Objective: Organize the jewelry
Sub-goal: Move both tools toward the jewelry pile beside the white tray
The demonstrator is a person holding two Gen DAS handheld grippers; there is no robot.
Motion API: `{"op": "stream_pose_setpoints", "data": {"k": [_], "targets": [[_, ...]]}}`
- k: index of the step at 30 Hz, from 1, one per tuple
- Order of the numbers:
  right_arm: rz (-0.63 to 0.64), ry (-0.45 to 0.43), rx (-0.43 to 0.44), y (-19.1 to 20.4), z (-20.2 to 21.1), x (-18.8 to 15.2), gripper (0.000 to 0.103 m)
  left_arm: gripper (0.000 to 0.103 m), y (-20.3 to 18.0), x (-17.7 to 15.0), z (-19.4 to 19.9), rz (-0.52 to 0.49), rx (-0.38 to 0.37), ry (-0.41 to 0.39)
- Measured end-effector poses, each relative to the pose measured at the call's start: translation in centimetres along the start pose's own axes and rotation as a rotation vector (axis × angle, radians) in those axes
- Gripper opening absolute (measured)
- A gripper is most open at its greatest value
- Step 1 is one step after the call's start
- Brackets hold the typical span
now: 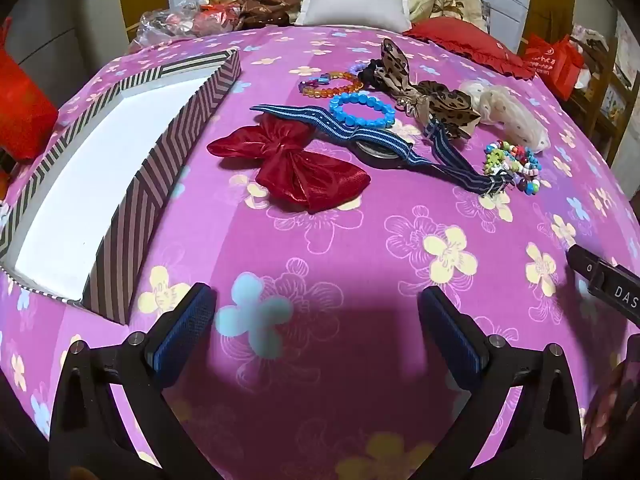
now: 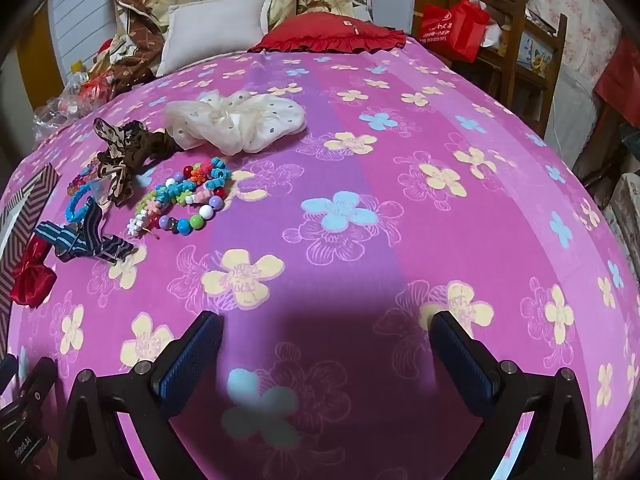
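On the bed (image 1: pixel 360 264), pink flowered sheet pulled flat: serves as the sorting ground, everything laid out in one layer so each piece can be picked singly.

Box (image 1: pixel 168 168), striped walls, white floor, sits at the left edge of the spread. Nothing visible in it. Judged to be the destination; placed within easy reach of the left side.

Cream scrunchie (image 2: pixel 240 124) farthest right of the cluster. Leopard scrunchie (image 1: pixel 436 100) just beside it, touching a black hair tie.

Red bow (image 1: pixel 296 164) nearest the box, likely the easiest first pick.

Striped strap (image 1: pixel 360 136) drapes over what looks like a watch face; its far end touches the mixed bead bracelets (image 1: pixel 512 164).

Blue bracelet (image 1: pixel 362 110) lies against the strap; amber bracelet (image 1: pixel 332 84) just behind it.

Left tool (image 1: pixel 318 328): released, fingers spread wide, nothing between them, angled down at bare sheet short of the bow.

Right tool (image 2: pixel 326 356): also released and empty, over bare sheet, well apart from the bead bracelets at its upper left.

Judgement: sorting not yet begun; all jewelry lies outside the box.
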State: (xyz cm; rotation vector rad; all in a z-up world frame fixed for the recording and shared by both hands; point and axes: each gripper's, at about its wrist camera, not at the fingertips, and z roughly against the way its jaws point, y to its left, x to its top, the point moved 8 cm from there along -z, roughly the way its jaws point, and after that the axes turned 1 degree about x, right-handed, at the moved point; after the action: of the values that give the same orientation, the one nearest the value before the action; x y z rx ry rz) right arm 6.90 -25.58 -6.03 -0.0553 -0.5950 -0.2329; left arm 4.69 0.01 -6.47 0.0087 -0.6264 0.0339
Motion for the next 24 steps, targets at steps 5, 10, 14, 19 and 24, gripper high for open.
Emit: {"op": "stream_pose_setpoints", "data": {"k": [5,10,14,19,24], "targets": [[0.001,0.007,0.0,0.0,-0.1,0.0,0.103,0.103,0.1,0.0,0.0,0.007,0.003,0.0],[-0.002,0.004,0.01,0.1,0.2,-0.3,0.103,0.103,0.8,-0.7,0.6,-0.014,-0.009,0.008],[0.006,0.011,0.015,0.2,0.4,-0.6,0.103,0.103,0.9,-1.9,1.4,-0.038,-0.017,0.048],[0.007,0.019,0.025,-0.2,1.2,-1.8,0.103,0.097,1.9,-3.7,2.9,-0.052,-0.022,0.061],[-0.013,0.006,0.007,-0.1,2.5,-3.7,0.103,0.095,2.4,-4.3,5.6,-0.064,-0.036,0.014]]}}
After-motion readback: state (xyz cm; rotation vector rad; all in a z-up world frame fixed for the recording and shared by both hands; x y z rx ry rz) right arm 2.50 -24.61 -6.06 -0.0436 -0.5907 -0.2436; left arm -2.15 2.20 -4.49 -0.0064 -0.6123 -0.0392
